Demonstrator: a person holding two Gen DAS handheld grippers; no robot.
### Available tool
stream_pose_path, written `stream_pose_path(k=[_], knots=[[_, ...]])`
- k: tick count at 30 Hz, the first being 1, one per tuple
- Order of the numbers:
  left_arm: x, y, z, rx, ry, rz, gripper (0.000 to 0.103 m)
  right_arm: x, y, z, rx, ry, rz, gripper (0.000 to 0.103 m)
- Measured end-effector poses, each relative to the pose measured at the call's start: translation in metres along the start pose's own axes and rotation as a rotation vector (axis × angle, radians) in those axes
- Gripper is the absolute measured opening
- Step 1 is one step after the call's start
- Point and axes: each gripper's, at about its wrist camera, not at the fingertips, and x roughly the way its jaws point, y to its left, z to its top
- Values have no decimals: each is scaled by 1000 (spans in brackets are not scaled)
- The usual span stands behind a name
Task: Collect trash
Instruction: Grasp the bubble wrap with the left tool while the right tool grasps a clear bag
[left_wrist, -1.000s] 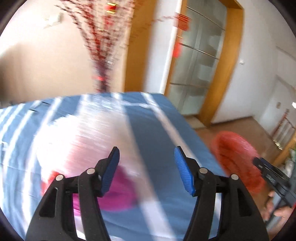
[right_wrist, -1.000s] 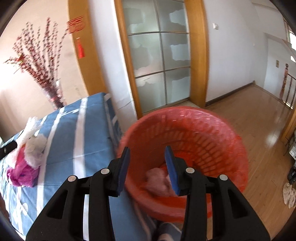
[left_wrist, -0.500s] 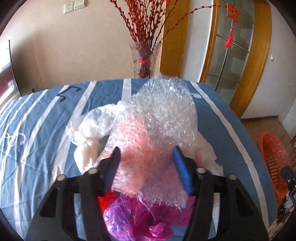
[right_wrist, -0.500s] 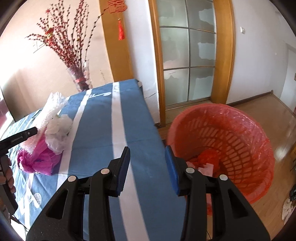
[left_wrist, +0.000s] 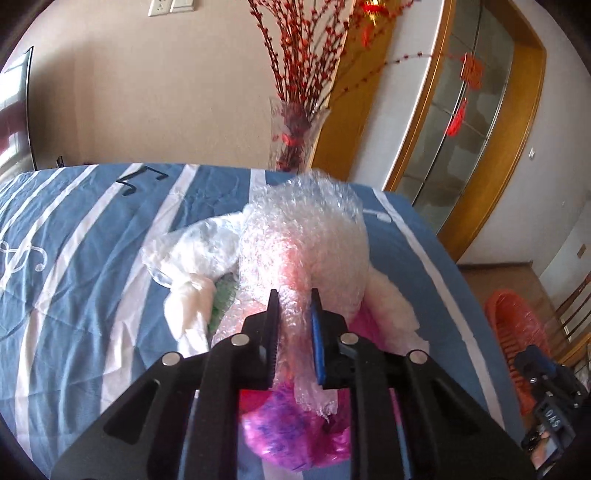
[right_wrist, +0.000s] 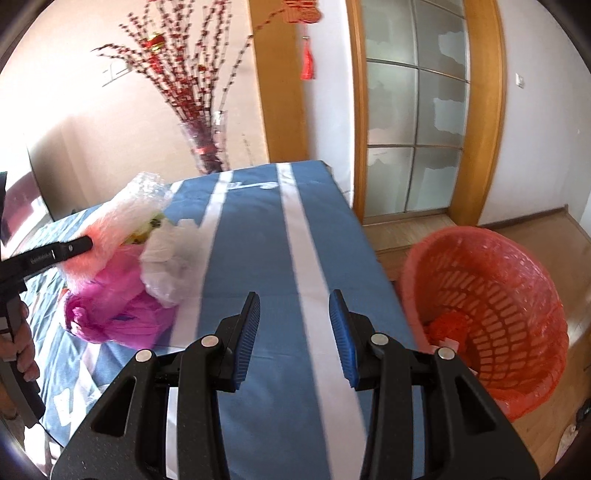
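A vase of red branches (right_wrist: 207, 147) is seen against the beige wall (left_wrist: 147, 103); right of it, a wood-framed frosted glass door (right_wrist: 413, 110).

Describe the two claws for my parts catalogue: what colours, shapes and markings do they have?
Both match. The left claw and right claw each have matte black angular arms with triangular cut-outs, round silver pivot pins and ribbed blue pads on flat fingers. Small white lettering marks one left finger in the right wrist view, too small to read. No cables show.
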Motion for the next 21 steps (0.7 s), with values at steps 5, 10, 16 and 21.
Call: stream_pose_path(k=[5,10,16,21], knots=[[-13,8,1,9,-18,3,16,3,21,0,-33,2,31,40],[-22,21,-7,-3,-17,23,23,4,40,-1,-70,7,57,40],[-29,38,-13,-8,-2,33,12,8,51,-2,-88,16,73,40],[-40,46,-12,-16,-23,27,9,9,60,1,-97,13,84,40]])
